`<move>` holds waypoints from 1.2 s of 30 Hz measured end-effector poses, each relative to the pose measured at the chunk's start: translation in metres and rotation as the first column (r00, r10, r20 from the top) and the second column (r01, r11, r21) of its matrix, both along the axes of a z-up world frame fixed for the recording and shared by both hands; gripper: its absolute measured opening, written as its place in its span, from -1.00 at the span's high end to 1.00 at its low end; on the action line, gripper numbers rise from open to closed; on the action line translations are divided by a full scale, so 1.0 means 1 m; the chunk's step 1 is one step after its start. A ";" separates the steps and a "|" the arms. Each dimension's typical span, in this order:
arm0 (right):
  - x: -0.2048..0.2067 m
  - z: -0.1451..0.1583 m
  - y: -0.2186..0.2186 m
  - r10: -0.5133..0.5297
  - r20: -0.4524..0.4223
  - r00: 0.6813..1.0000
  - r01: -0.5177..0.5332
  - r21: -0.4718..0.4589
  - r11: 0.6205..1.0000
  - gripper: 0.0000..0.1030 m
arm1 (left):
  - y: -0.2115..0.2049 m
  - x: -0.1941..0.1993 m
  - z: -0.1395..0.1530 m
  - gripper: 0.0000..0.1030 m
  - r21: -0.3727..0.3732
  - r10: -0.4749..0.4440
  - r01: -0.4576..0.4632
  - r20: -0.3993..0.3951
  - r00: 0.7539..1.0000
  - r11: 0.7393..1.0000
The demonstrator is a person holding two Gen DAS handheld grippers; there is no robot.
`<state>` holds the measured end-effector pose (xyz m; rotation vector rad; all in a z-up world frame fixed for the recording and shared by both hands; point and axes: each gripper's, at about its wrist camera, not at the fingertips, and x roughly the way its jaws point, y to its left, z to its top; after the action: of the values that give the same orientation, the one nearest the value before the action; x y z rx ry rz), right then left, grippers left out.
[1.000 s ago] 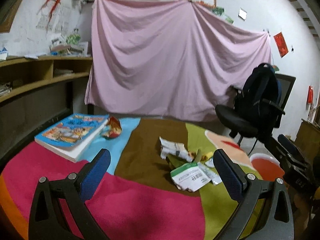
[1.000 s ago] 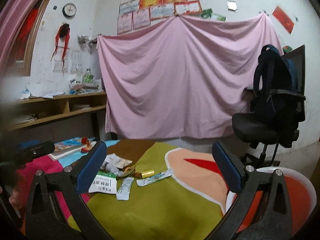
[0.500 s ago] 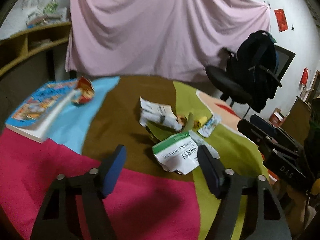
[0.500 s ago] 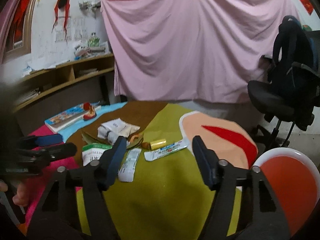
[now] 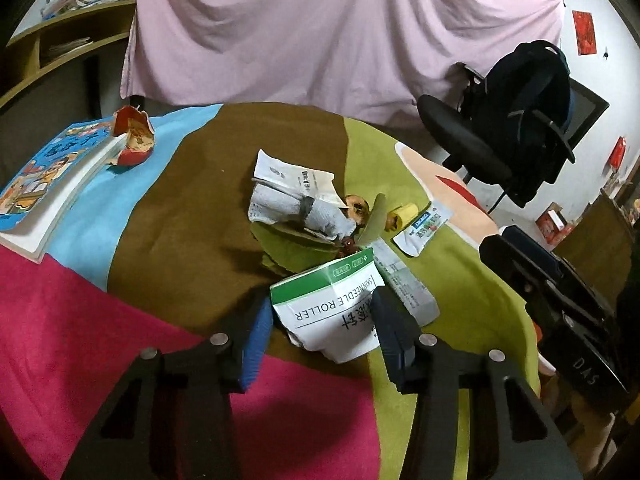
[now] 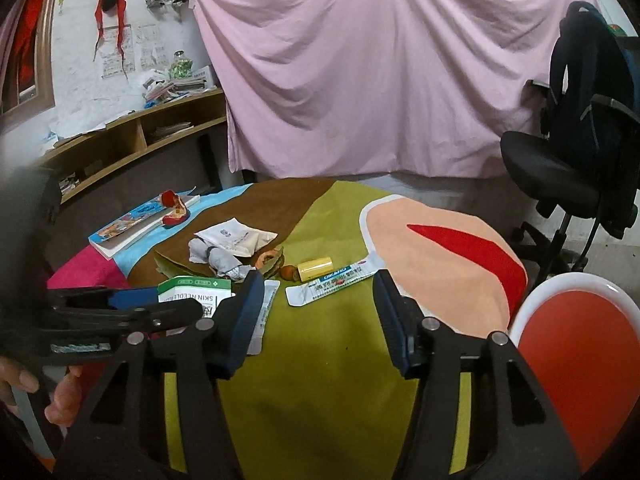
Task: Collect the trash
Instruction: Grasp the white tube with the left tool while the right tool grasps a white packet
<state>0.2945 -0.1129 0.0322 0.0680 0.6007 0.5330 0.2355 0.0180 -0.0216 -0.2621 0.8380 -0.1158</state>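
A crumpled green-and-white carton [image 5: 332, 312] lies on the colourful tablecloth [image 5: 168, 216]. My left gripper [image 5: 322, 320] straddles the carton, its jaws closing, and the left pad still stands just off the carton's edge. Behind it sit grey crumpled paper [image 5: 296, 208], green leaves [image 5: 288, 244], a yellow cap [image 5: 406, 214] and a long white-and-blue sachet [image 6: 336, 282]. My right gripper [image 6: 318, 300] hovers just short of that sachet, jaws closing slowly with nothing between the pads. The left gripper [image 6: 176, 302] and carton [image 6: 192, 288] also show in the right wrist view.
A book [image 5: 52, 176] with a red wrapper [image 5: 134, 140] beside it lies at the table's left. A red basin with a white rim [image 6: 572, 352] stands off the right edge. Behind are an office chair with a backpack [image 6: 568, 160], a pink sheet and wooden shelves.
Both views have tipped down and moved nearer the trash pile. Both pairs of jaws have narrowed, the left far more. The left fingers now flank the green-and-white carton.
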 end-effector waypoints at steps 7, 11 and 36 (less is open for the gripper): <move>0.007 -0.010 0.011 0.070 -0.091 0.993 -0.070 0.001 0.998 -0.43 | 0.007 -0.011 0.000 0.26 -0.037 0.011 -0.011 0.013 1.000 0.999; 0.006 -0.013 0.021 0.123 -0.118 0.985 -0.124 0.000 0.992 -0.29 | 0.013 -0.024 0.005 0.49 -0.053 0.022 -0.020 0.039 0.999 0.998; -0.011 -0.019 0.029 0.174 -0.177 0.969 -0.180 -0.022 0.983 -0.01 | -0.002 -0.045 0.016 1.00 -0.066 -0.055 0.060 0.086 0.995 0.996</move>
<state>0.2831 -0.0837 0.0135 0.0249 0.7929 0.6935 0.1903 0.0159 -0.0057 -0.2952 0.7593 -0.2082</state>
